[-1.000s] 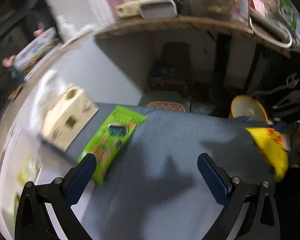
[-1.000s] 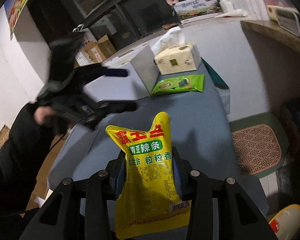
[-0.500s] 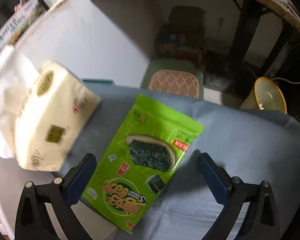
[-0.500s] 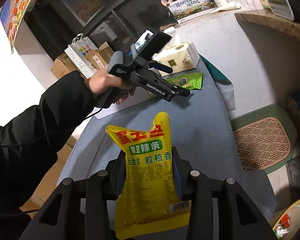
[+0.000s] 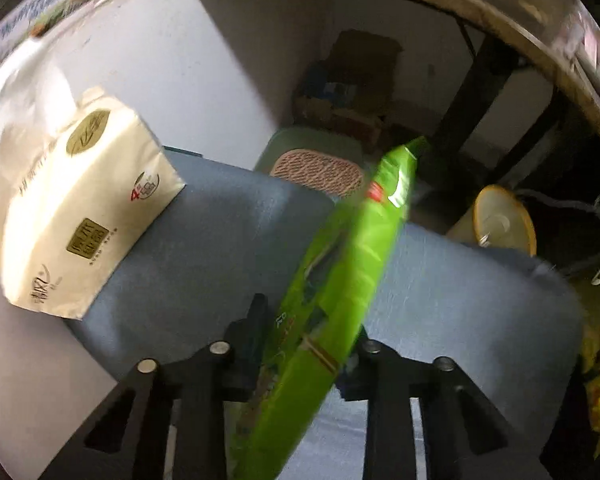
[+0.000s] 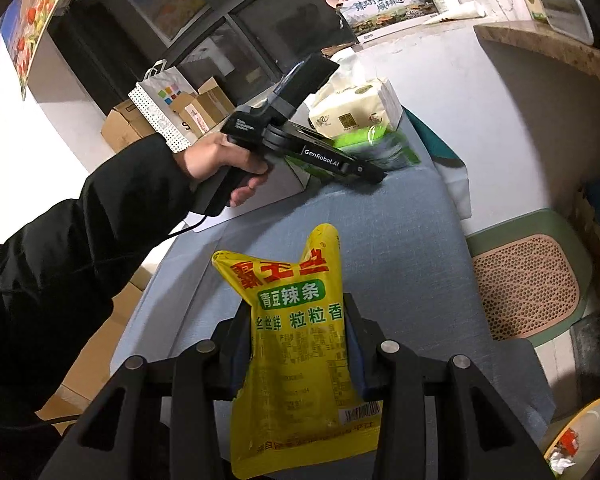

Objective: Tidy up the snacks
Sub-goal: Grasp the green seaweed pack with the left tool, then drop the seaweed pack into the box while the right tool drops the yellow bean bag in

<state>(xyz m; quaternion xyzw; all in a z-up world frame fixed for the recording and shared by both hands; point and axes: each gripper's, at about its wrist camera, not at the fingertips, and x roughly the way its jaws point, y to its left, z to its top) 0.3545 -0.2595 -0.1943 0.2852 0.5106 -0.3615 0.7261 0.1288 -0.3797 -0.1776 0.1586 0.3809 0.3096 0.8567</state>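
A green seaweed snack packet (image 5: 360, 240) stands tilted on edge between the jaws of my left gripper (image 5: 306, 334), which are closing and pinch its lower part. In the right wrist view, a hand holds the left gripper (image 6: 374, 174) over the far end of the blue-grey cloth table (image 6: 400, 240), with the green packet (image 6: 396, 148) blurred at its tips. My right gripper (image 6: 300, 324) is shut on a yellow spicy-strip packet (image 6: 292, 288), held upright above the table's near end.
A cream tissue pack (image 5: 80, 208) lies at the table's far left corner, close to the green packet. Beyond the table edge stand a green stool with a woven seat (image 6: 528, 284) and a yellow bin (image 5: 500, 220). Cardboard boxes (image 6: 128, 128) sit by the dark window.
The left gripper came down over the flat green packet and its jaws closed on it; the packet now stands tilted up on edge. The right gripper and yellow packet have not moved.
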